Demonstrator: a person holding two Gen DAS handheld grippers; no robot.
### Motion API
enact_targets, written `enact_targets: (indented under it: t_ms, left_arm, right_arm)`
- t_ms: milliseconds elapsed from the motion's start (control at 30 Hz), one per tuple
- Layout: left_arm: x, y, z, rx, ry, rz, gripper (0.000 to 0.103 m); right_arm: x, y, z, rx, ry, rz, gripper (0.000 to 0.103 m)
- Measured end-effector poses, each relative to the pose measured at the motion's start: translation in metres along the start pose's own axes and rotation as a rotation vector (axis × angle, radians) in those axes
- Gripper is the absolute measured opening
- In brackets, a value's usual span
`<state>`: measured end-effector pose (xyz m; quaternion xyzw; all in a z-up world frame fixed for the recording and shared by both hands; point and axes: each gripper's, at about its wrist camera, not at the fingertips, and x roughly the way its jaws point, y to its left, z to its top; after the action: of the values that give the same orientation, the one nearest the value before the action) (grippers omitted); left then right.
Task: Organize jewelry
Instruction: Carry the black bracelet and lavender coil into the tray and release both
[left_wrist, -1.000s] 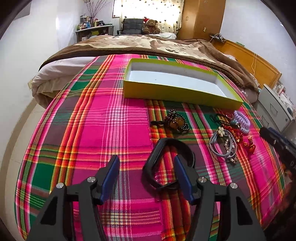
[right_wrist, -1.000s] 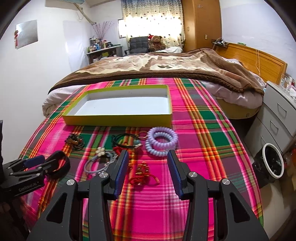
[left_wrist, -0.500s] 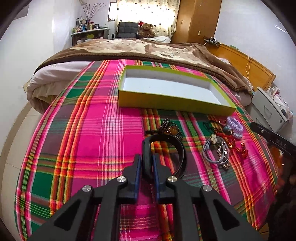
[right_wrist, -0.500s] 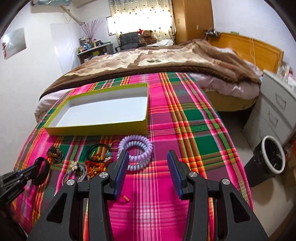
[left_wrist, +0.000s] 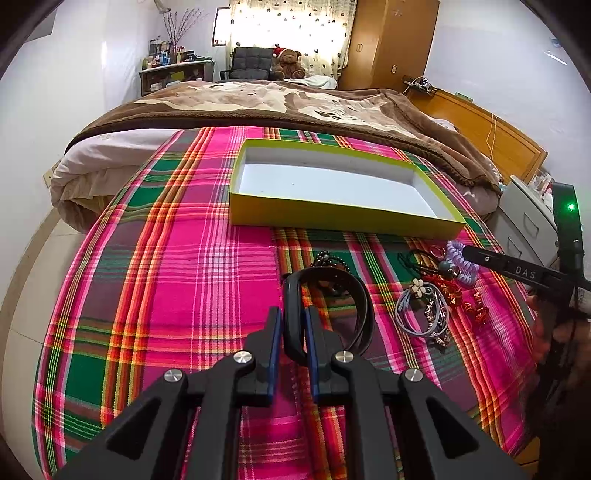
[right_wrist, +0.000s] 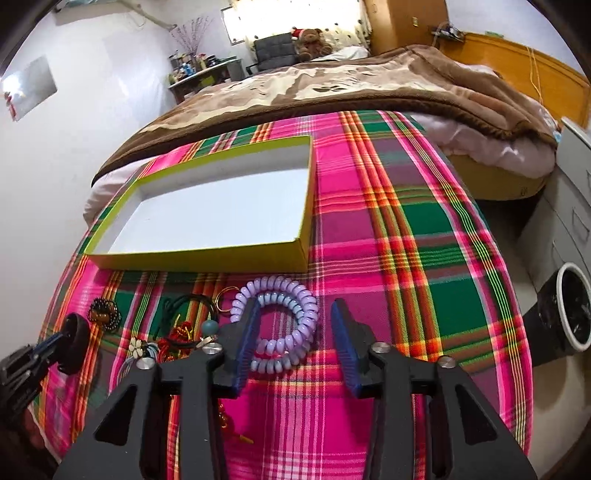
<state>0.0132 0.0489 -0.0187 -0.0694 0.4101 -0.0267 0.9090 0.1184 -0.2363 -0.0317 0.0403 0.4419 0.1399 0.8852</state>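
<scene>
Jewelry lies in a loose heap on the plaid cloth (left_wrist: 177, 280), in front of the empty yellow-green box (left_wrist: 332, 216) at the middle of the left wrist view; nothing is in the box yet. Left gripper (left_wrist: 291, 332) is clamped on one side of the black band (left_wrist: 332, 295), low in the frame. Right gripper (right_wrist: 295, 325) straddles the near side of the purple coil bracelet (right_wrist: 295, 295), its jaws closing, the left pad at the coil, the right pad still clear of it. To do this step well, I judge the right pads should close on the coil alone; the red knotted trinkets (right_wrist: 177, 332) and grey hair ties (left_wrist: 417, 314) lie close at its left and could snag. Lift the band straight up before carrying it to the box, since the bead bracelet (right_wrist: 105, 314) lies just behind it.
</scene>
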Motion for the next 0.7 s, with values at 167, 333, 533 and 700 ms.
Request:
enact_targets:
  t_ms: [167, 333, 533, 700]
  left_arm:
    - [0.002, -0.002, 0.002, 0.001, 0.006, -0.006, 0.013]
    - [0.000, -0.004, 0.005, 0.005, 0.004, -0.006, 0.013]
    - [-0.003, -0.004, 0.011, 0.000, -0.002, -0.005, 0.013]
    - [-0.006, -0.006, 0.017, 0.005, -0.008, -0.005, 0.013]
  right_arm:
    - [0.005, 0.000, 0.000, 0.003, 0.010, 0.004, 0.016]
    - [0.001, 0.000, -0.001, -0.003, -0.007, -0.011, 0.010]
    - [-0.010, -0.002, 0.000, 0.017, -0.045, 0.014, 0.010]
    - [-0.022, -0.003, 0.003, 0.037, -0.073, 0.045, 0.010]
